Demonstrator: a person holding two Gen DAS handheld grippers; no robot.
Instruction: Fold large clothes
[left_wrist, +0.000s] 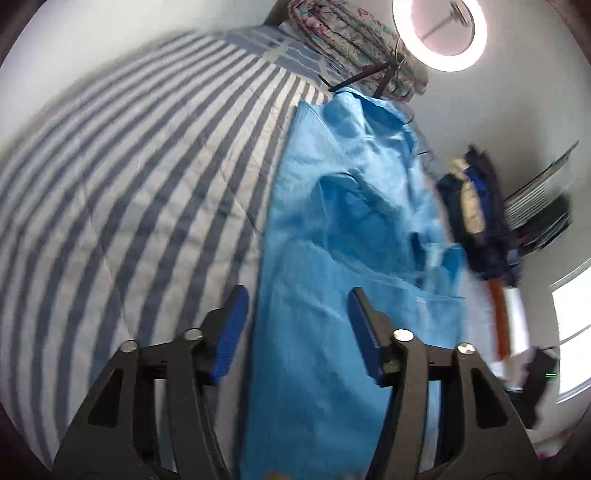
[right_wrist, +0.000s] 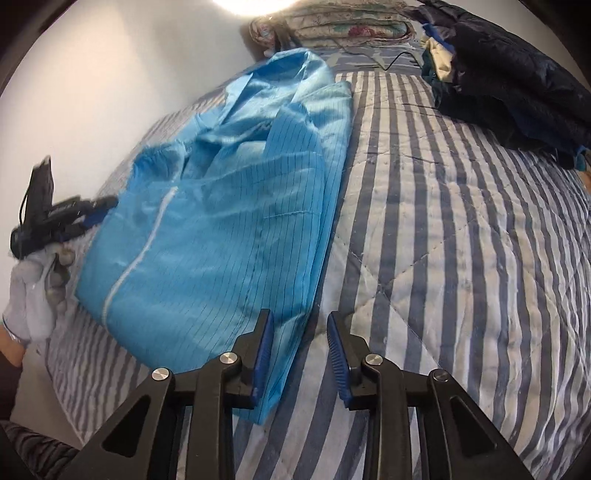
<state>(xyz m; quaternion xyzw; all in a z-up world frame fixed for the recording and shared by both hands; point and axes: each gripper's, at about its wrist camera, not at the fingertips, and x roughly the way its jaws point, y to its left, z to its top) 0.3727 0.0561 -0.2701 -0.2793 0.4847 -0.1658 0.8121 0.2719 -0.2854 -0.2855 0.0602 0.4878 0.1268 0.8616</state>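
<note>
Across the middle of both views lies the blue garment (right_wrist: 229, 206), spread on a bed with a blue-and-white striped quilt (right_wrist: 461, 240); fabric shows thin dark pinstripes and a white zip line running down its lower left half in the right wrist view. Garment is partly folded: one long straight edge runs from upper centre down to lower centre of that frame, collar end toward the top. Left claw (left_wrist: 297, 317), lower centre of the left wrist view: jaws stand wide apart above the blue cloth, nothing pressed between the blue pads, one pad over the striped quilt and the other over the garment. Left view is motion-blurred. Right claw (right_wrist: 300, 350), lower centre of the right wrist view: jaws part-open, empty, gap sits over the quilt just beside the garment's lower right edge; left pad overlaps the cloth edge in the picture, contact cannot be told. Same view, left edge: left claw seen side-on at the garment's left border, held by a gloved hand (right_wrist: 33, 291). Upper right: dark pile of clothes (right_wrist: 509, 81) on the quilt, well apart from the garment. Top centre: folded floral bedding (right_wrist: 351, 29). Ring light (left_wrist: 439, 29) at top right of the left view.
</note>
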